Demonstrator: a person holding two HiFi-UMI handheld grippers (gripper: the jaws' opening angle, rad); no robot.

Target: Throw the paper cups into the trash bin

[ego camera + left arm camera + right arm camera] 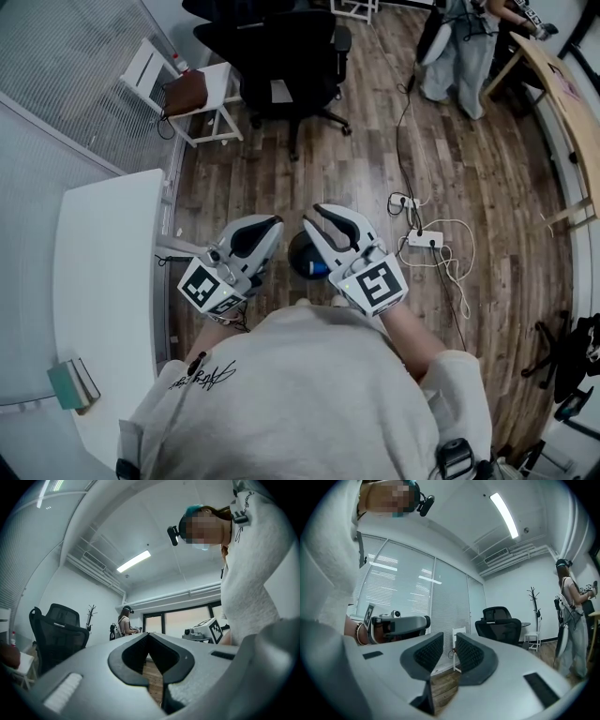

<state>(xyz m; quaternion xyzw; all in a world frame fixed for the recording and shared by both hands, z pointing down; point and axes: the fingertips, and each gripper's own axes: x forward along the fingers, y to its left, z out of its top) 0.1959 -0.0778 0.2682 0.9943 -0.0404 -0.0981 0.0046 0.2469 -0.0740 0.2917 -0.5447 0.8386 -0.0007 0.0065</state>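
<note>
— Wood floor is running under everything; where is the trash bin (298,255) sitting?
— Directly below both claws, I'm judging. The right claw (314,217) is hovering level over the trash bin, pads slightly apart and empty. The left claw (274,225) is hanging just left of the trash bin, pinched together on nothing. No paper cups are showing.

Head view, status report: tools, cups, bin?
Left tool shut, empty. Right tool barely open, empty. No cups in view. Dark bin below the tools, nothing blocking.
</note>
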